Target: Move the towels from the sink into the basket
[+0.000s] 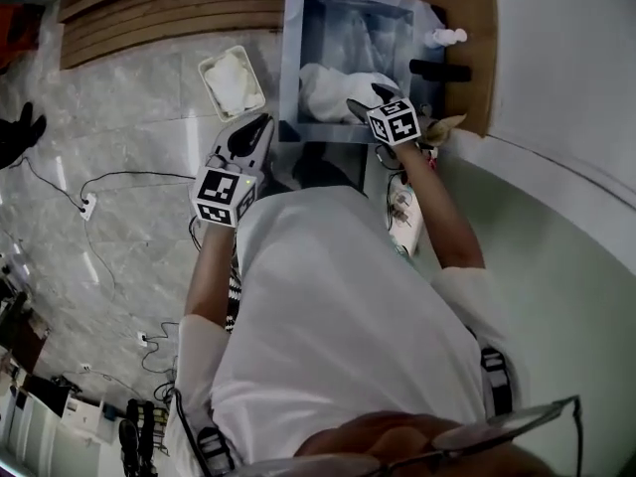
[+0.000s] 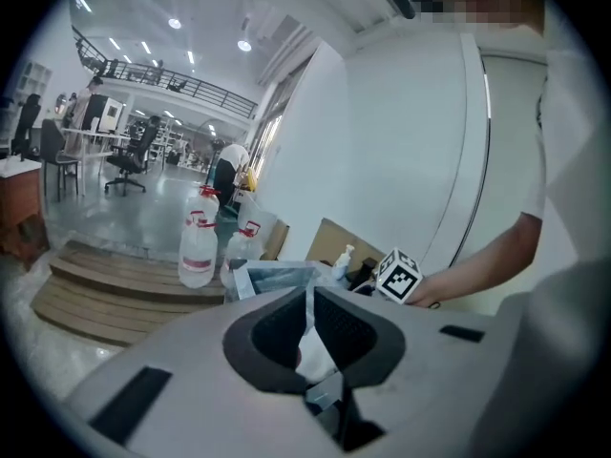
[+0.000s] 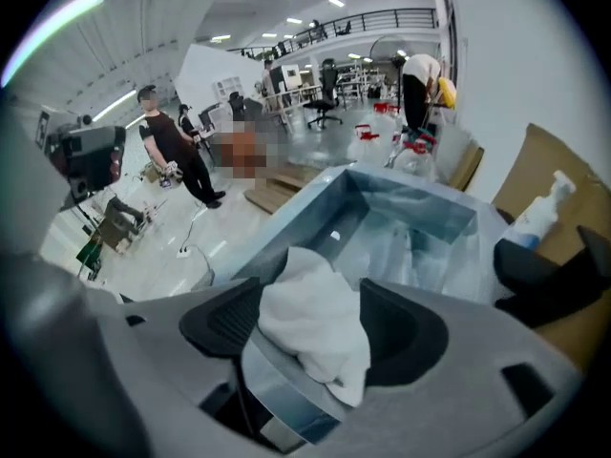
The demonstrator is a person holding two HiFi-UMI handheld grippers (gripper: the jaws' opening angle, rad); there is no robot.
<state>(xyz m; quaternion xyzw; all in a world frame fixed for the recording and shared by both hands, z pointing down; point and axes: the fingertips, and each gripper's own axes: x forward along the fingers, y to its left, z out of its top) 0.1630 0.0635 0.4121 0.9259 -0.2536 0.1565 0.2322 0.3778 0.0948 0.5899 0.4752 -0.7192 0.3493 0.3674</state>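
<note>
Two claws — right claw (image 3: 310, 294) wide around a crumpled white towel (image 3: 313, 330); left claw (image 2: 310, 301) narrow.

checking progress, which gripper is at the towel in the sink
The right gripper: its open jaws straddle the white towel in the sink. The left gripper hangs shut outside the sink, over the floor.

pale marble floor (image 1: 129, 117) left of the left tongs (image 1: 253, 132), wooden slats (image 1: 169, 8) beyond; white curved wall (image 1: 556, 87) right of the right tongs (image 1: 370, 99).
</note>
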